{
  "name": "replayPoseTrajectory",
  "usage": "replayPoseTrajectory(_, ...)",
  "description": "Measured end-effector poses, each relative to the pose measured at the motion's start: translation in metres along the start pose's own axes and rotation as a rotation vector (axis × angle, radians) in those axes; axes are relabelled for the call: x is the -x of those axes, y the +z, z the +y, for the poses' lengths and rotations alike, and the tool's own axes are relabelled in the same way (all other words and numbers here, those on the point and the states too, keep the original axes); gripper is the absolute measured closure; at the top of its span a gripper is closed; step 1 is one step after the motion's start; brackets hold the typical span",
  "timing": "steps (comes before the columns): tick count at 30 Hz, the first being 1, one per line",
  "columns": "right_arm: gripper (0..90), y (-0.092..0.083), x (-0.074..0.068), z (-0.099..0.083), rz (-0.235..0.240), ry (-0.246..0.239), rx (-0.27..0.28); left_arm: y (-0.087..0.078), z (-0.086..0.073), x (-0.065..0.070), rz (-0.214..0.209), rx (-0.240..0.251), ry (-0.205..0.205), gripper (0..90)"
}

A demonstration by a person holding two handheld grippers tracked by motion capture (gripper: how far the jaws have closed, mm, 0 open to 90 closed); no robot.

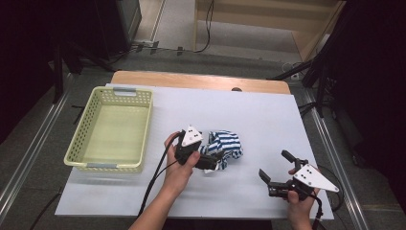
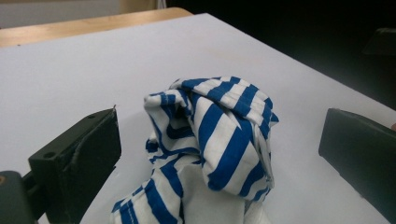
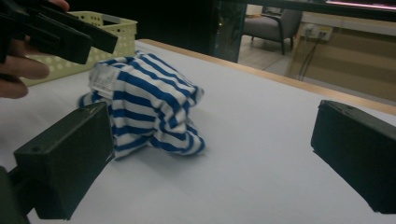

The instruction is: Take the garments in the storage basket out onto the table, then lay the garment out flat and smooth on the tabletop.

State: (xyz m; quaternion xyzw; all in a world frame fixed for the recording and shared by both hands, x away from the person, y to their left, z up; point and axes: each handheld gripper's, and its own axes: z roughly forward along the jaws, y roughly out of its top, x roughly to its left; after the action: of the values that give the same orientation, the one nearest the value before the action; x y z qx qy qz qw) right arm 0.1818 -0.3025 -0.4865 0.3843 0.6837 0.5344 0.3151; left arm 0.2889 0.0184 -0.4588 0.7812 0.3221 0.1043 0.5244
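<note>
A: Where's the striped cloth (image 1: 224, 146)?

B: Bunched mid-tabletop (image 1: 268, 120), between your left gripper (image 1: 213, 162)'s spread jaws, probably untouched. Right gripper (image 1: 274, 168) gapes empty nearby. Pinch a loose edge, not the heap.

Blue-and-white striped cloth (image 1: 224, 145) — yellow basket (image 1: 115, 165).

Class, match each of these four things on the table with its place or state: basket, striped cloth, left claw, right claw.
Things:
1. basket
2. cloth
3. left claw
4. right claw

Places or states:
A. open, apart from the cloth, near the table's right edge
B. bunched up mid-table
C. empty, at the table's left
D. open, with the cloth between its jaws

Pairs: 1-C, 2-B, 3-D, 4-A
</note>
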Motion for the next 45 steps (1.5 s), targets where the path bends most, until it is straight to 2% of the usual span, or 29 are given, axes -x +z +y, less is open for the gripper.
replayPoseTrajectory(4, 0.1, 0.018, -0.011, 0.008, 0.035, 0.006, -0.005, -0.011, -0.008, -0.005, -0.012, 0.029, 0.004, 0.0)
replayPoseTrajectory(6, 11.6, 0.028, -0.017, 0.011, 0.038, 0.014, -0.014, -0.017, -0.013, -0.009, -0.011, 0.045, -0.004, 0.0)
replayPoseTrajectory(8, 13.9, 0.038, -0.022, 0.012, 0.053, 0.023, -0.019, -0.022, -0.019, -0.013, -0.011, 0.059, -0.022, 0.0)
replayPoseTrajectory(9, 13.9, 0.043, -0.025, 0.013, 0.077, 0.034, -0.022, -0.025, -0.023, -0.014, -0.007, 0.066, -0.024, 0.0)
replayPoseTrajectory(11, 16.4, 0.053, -0.03, 0.013, 0.09, 0.033, -0.036, -0.027, -0.032, -0.013, -0.004, 0.065, -0.023, 0.0)
replayPoseTrajectory(14, 24.4, 0.067, -0.038, 0.015, 0.09, 0.052, -0.049, -0.026, -0.043, -0.01, -0.001, 0.026, 0.004, 0.0)
replayPoseTrajectory(16, 29.2, 0.077, -0.044, 0.016, 0.085, 0.059, -0.067, -0.026, -0.05, -0.01, -0.02, 0.02, -0.007, 0.0)
replayPoseTrajectory(19, 31.8, 0.088, -0.053, 0.015, 0.072, 0.045, -0.099, -0.022, -0.058, -0.012, -0.012, -0.013, -0.03, 0.0)
replayPoseTrajectory(21, 31.8, 0.094, -0.057, 0.011, 0.079, 0.037, -0.126, -0.021, -0.058, -0.009, -0.001, -0.02, -0.013, 0.0)
replayPoseTrajectory(23, 31.9, 0.099, -0.059, 0.008, 0.084, 0.04, -0.144, -0.02, -0.058, -0.006, 0.012, -0.03, 0.007, 0.0)
replayPoseTrajectory(25, 33.3, 0.101, -0.059, 0.005, 0.068, 0.045, -0.165, -0.018, -0.059, -0.004, 0.028, -0.041, 0.018, 1.3)
replayPoseTrajectory(29, 37.0, 0.102, -0.056, 0.003, 0.058, 0.056, -0.176, -0.014, -0.06, 0.0, 0.05, -0.076, 0.037, 3.7)
replayPoseTrajectory(30, 38.8, 0.101, -0.056, 0.003, 0.053, 0.054, -0.176, -0.013, -0.06, 0.001, 0.061, -0.083, 0.037, 5.2)
replayPoseTrajectory(31, 40.1, 0.101, -0.056, 0.003, 0.047, 0.055, -0.18, -0.012, -0.06, 0.001, 0.075, -0.094, 0.037, 11.2)
replayPoseTrajectory(32, 41.9, 0.102, -0.056, 0.003, 0.041, 0.048, -0.184, -0.011, -0.06, 0.001, 0.075, -0.102, 0.037, 18.2)
replayPoseTrajectory(34, 46.6, 0.102, -0.055, 0.002, 0.015, 0.04, -0.2, -0.011, -0.061, 0.002, 0.076, -0.099, 0.04, 22.5)
replayPoseTrajectory(38, 54.4, 0.102, -0.053, 0.001, -0.001, 0.04, -0.21, -0.011, -0.062, 0.003, 0.078, -0.094, 0.048, 41.8)
replayPoseTrajectory(40, 59.9, 0.101, -0.052, 0.002, -0.009, 0.041, -0.215, -0.01, -0.062, 0.005, 0.071, -0.101, 0.064, 49.6)
replayPoseTrajectory(45, 74.1, 0.099, -0.05, 0.002, -0.008, 0.027, -0.219, -0.009, -0.063, 0.008, 0.076, -0.11, 0.085, 61.8)
